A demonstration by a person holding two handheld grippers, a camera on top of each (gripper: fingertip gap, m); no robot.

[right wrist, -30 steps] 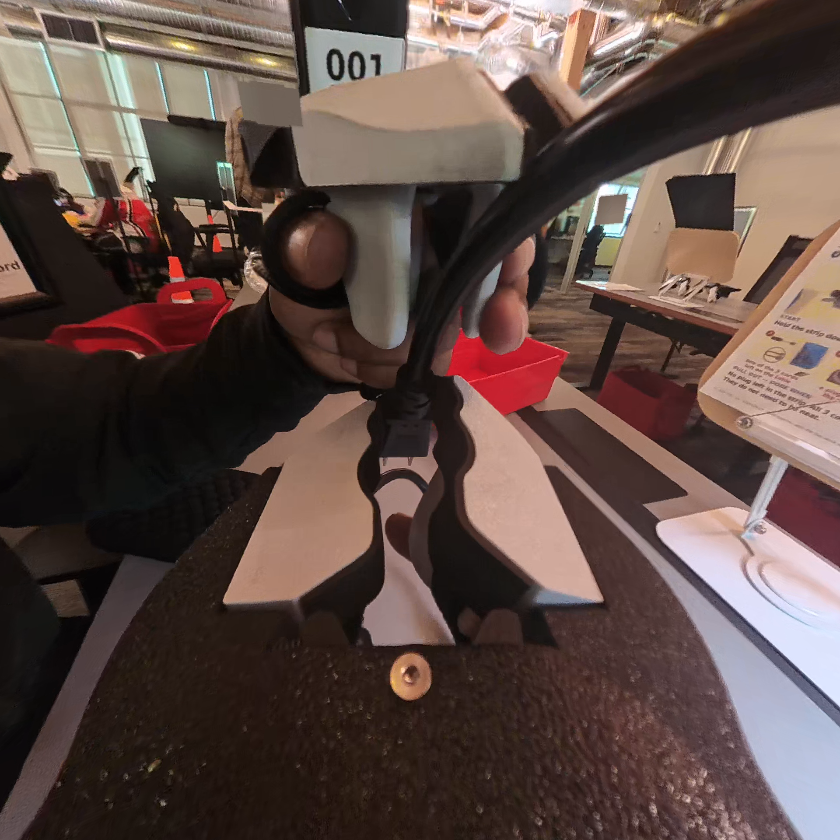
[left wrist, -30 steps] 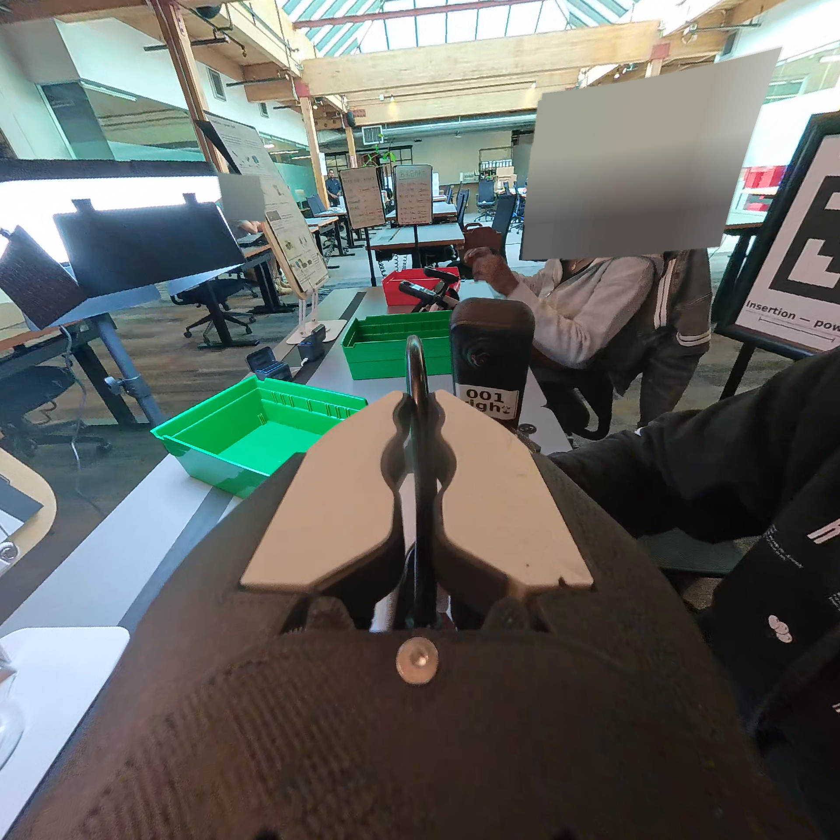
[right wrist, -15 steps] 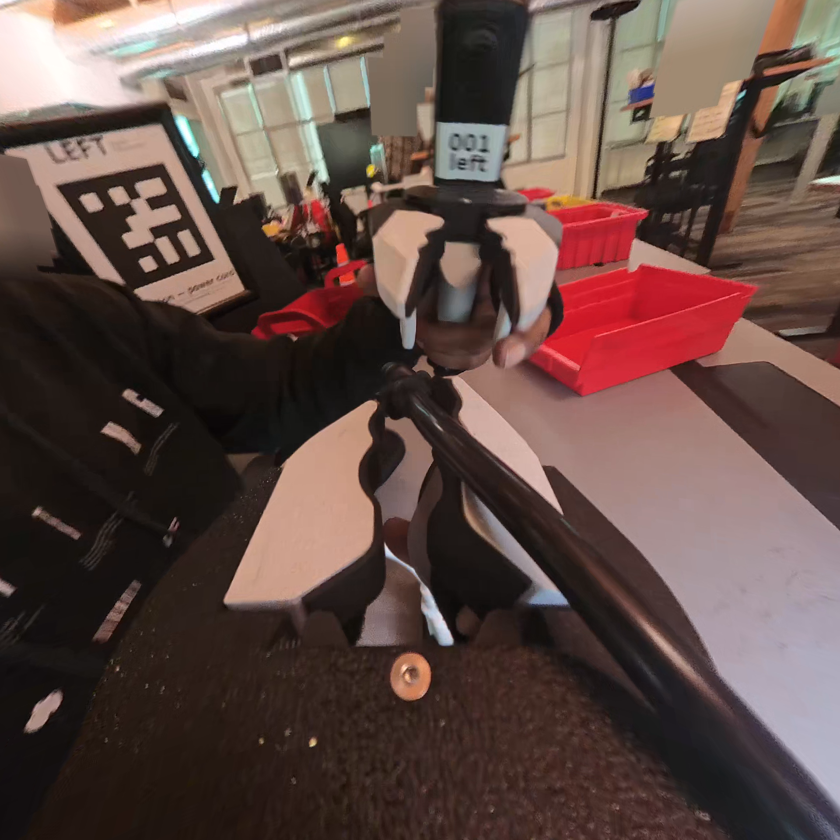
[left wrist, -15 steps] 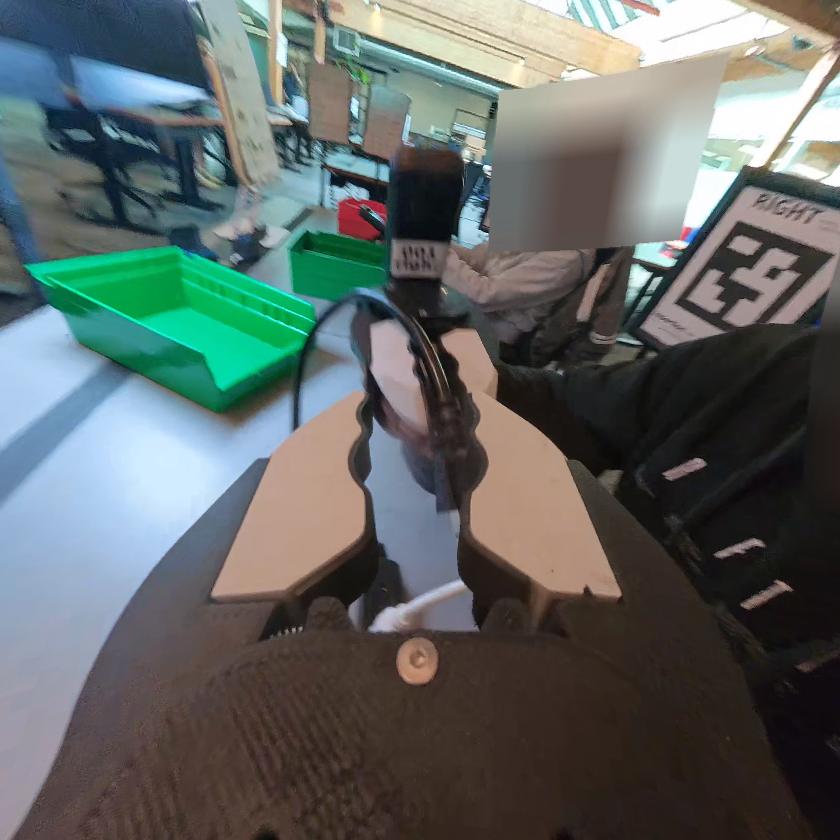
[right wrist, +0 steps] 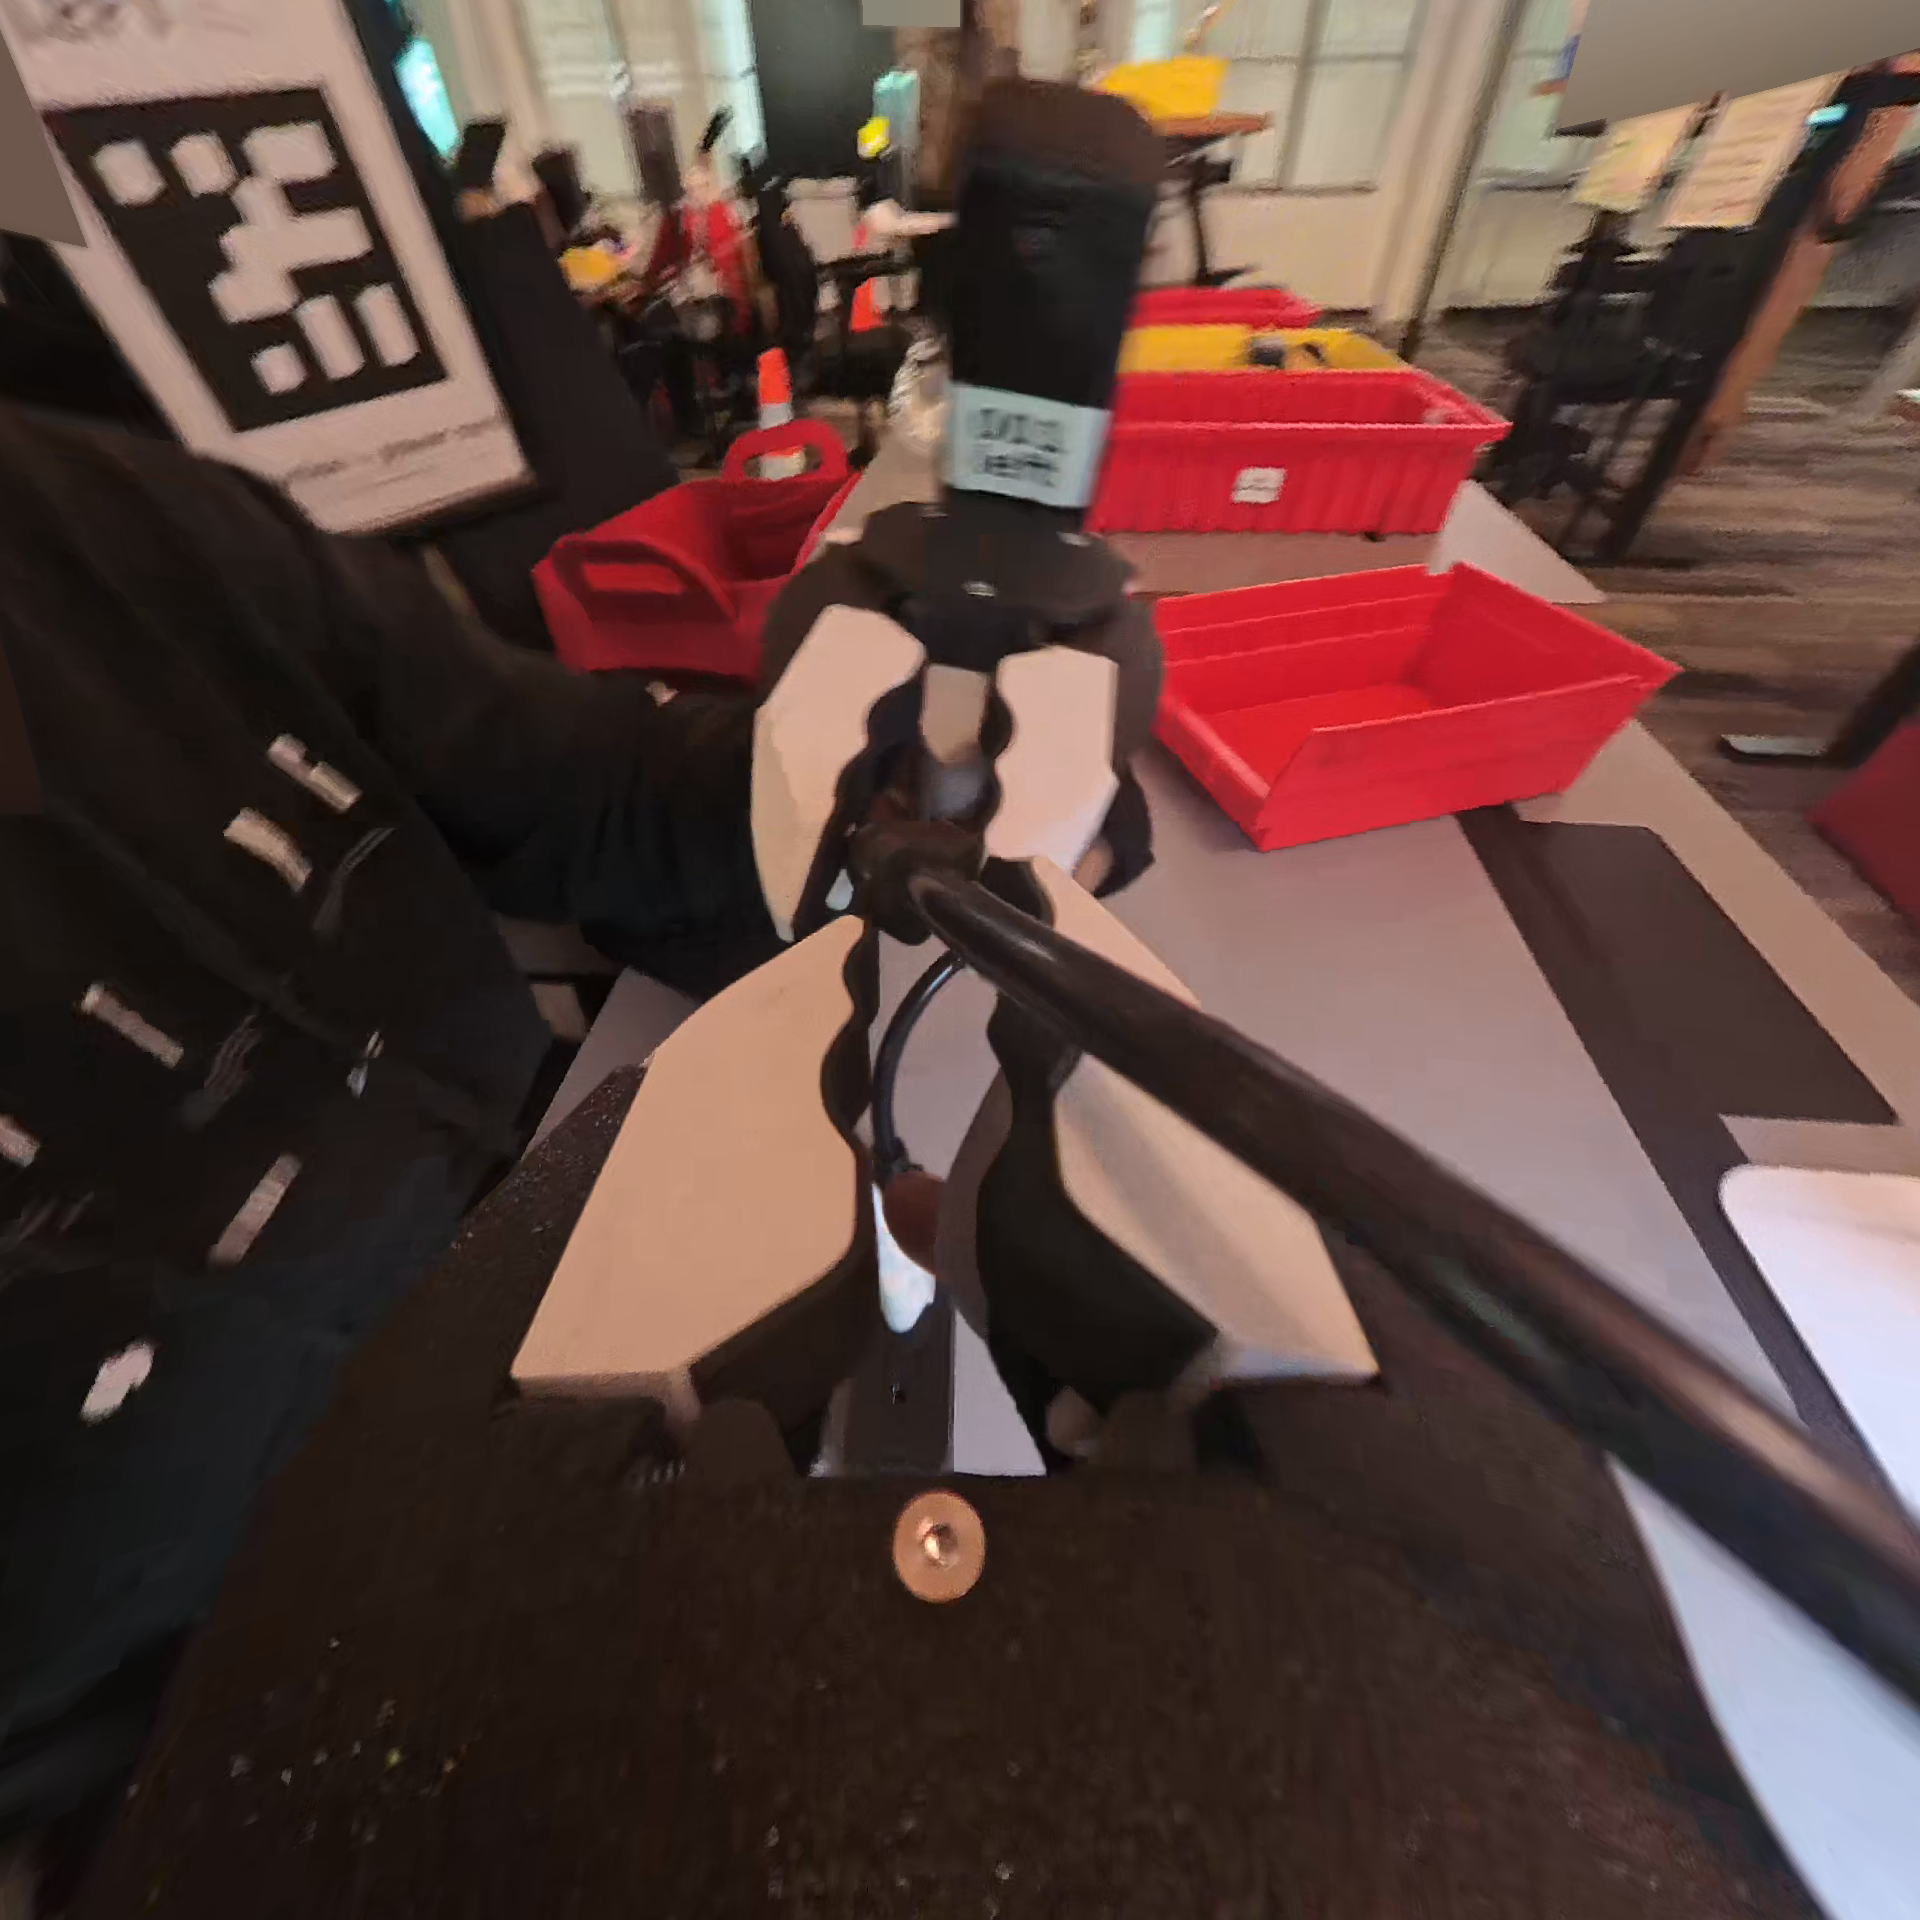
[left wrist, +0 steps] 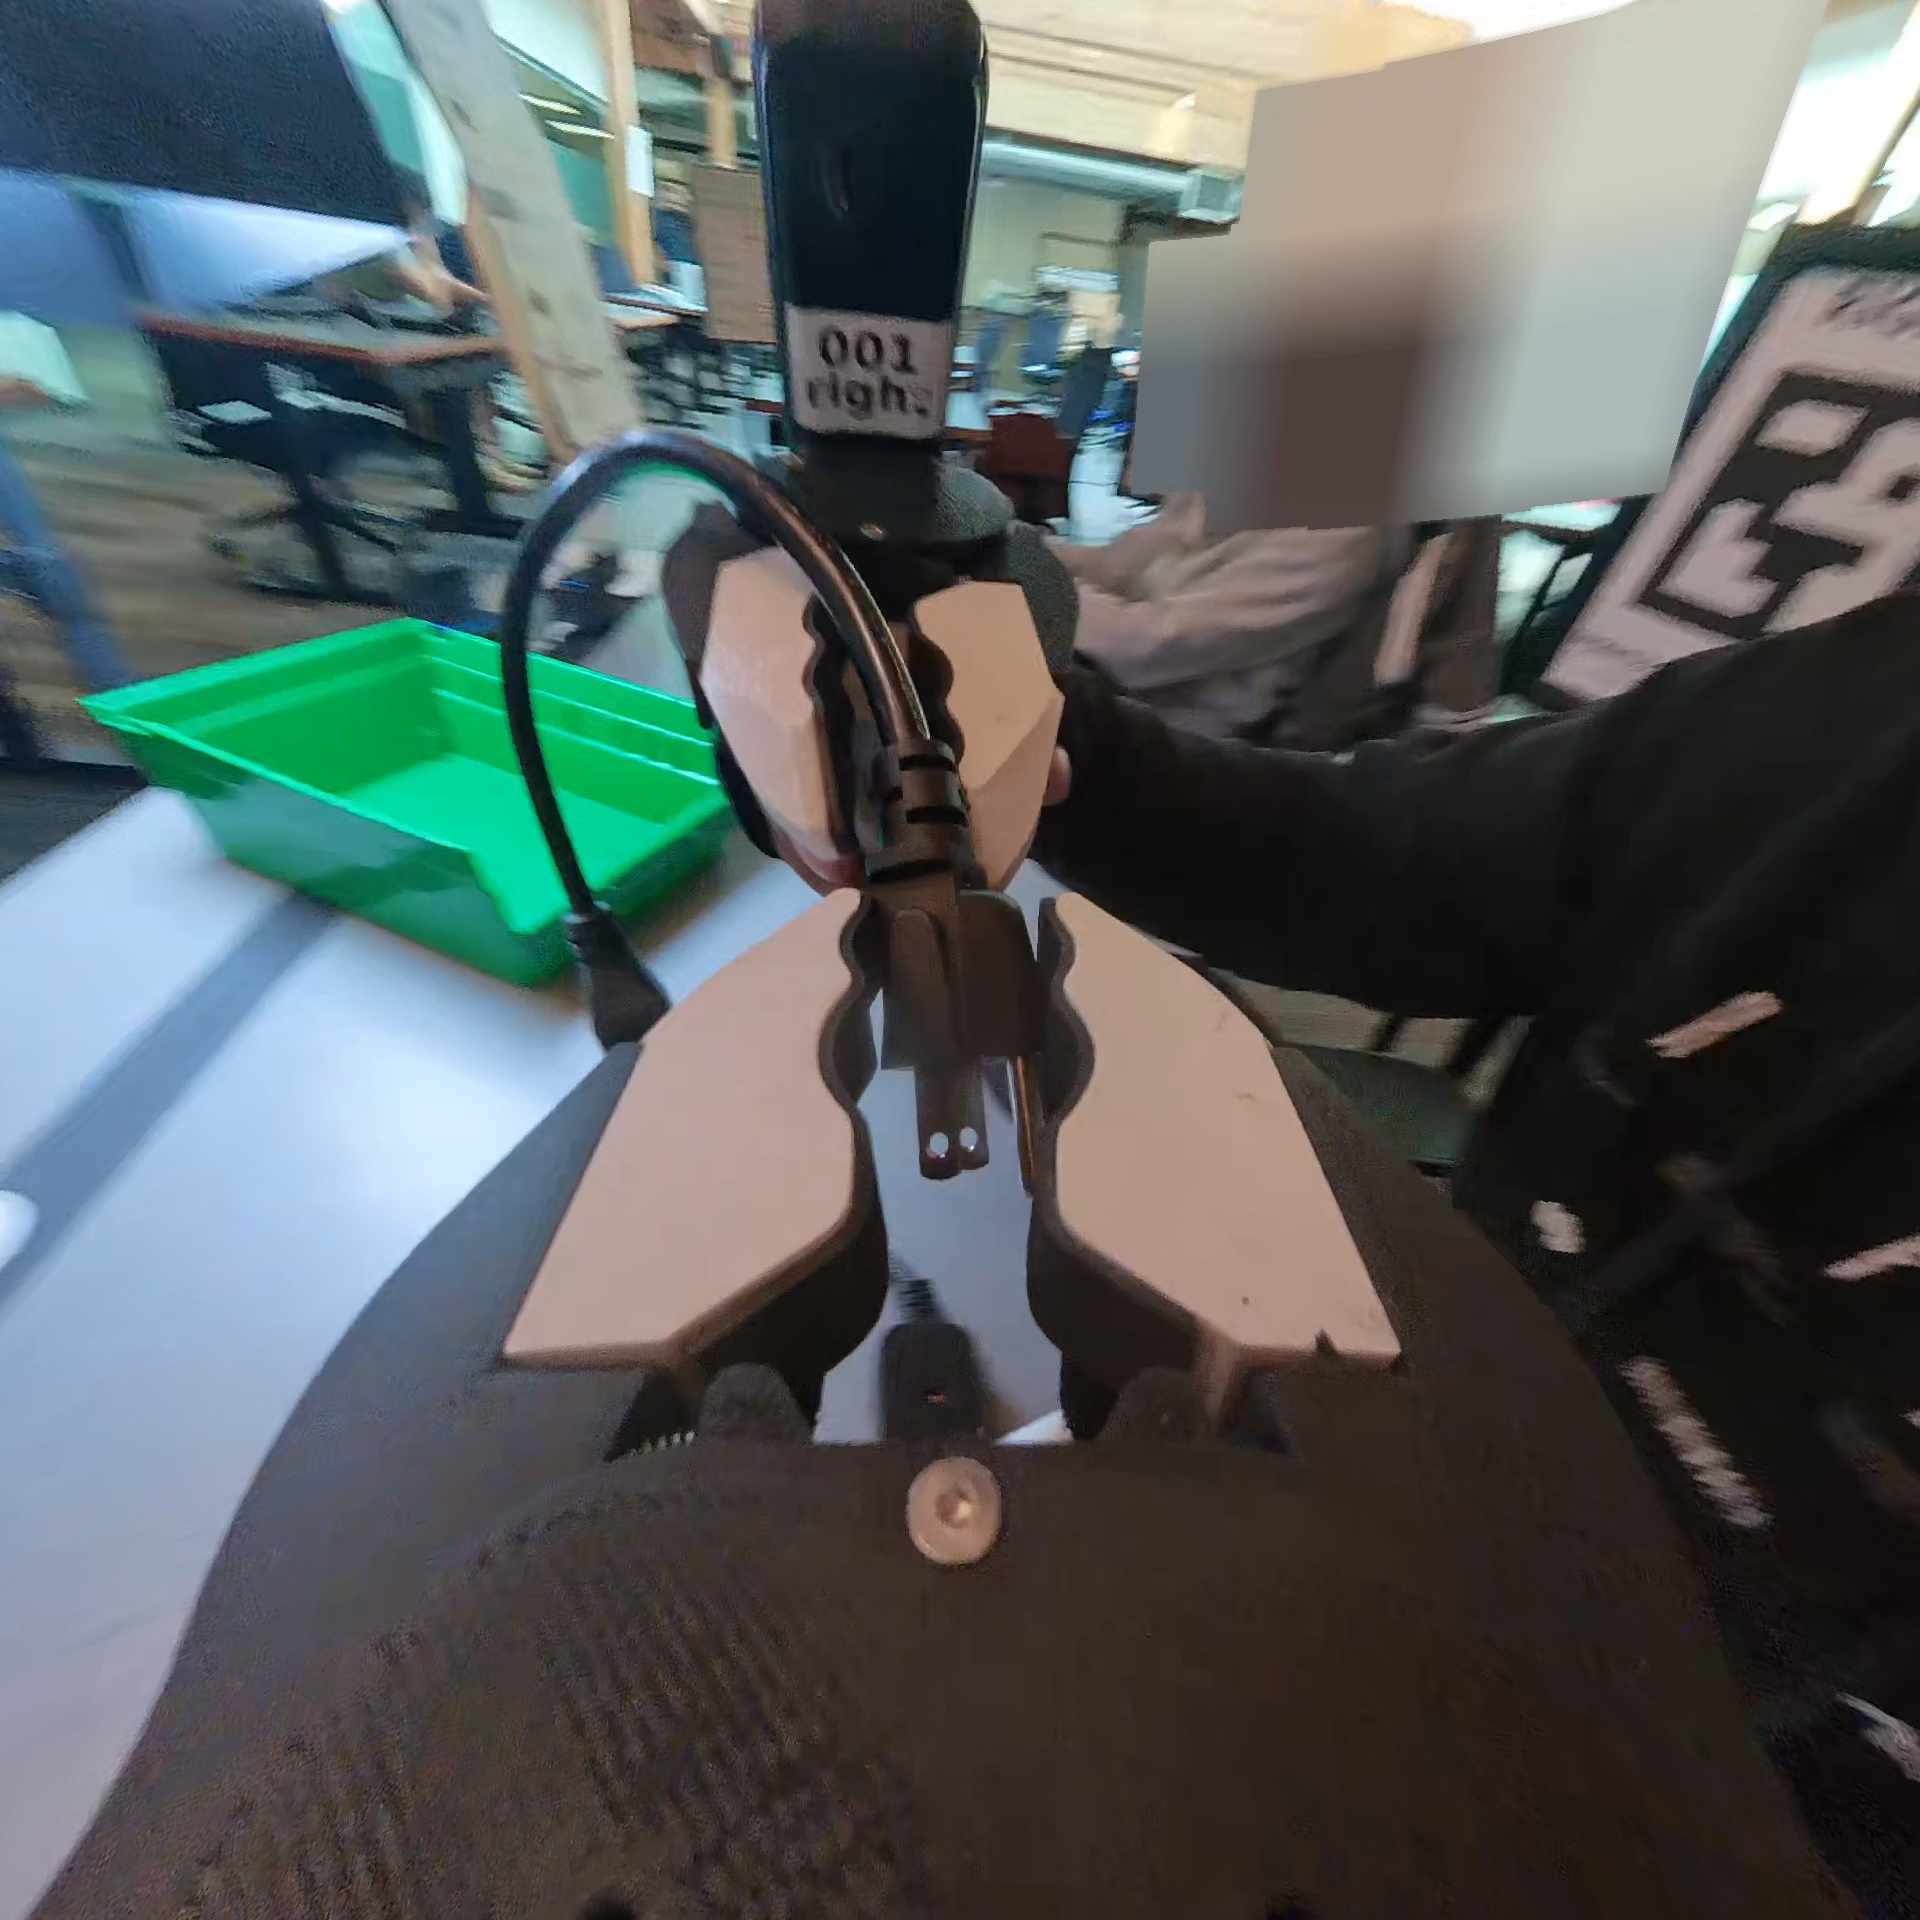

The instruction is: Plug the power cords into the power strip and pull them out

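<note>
A black power cord hangs between my two grippers, which face each other tip to tip above the grey table. My left gripper is closed on the cord's black plug, whose prongs point back at the camera. My right gripper is shut on the cord just behind the plug. In the right wrist view the cord runs from my right gripper down to the lower right. The cord's far-end connector dangles at the left. No power strip is in view.
A green bin stands on the table to the left. A red bin and a red basket stand on the other side. A black-and-white marker board is behind my sleeve. A white stand base lies at the right edge. Left and right tips are no more than a few centimetres apart.
My left gripper let go of the cord, opened, tilted down toward the table and closed in on the plug. My right gripper kept its hold on the plug end and turned to face it.
</note>
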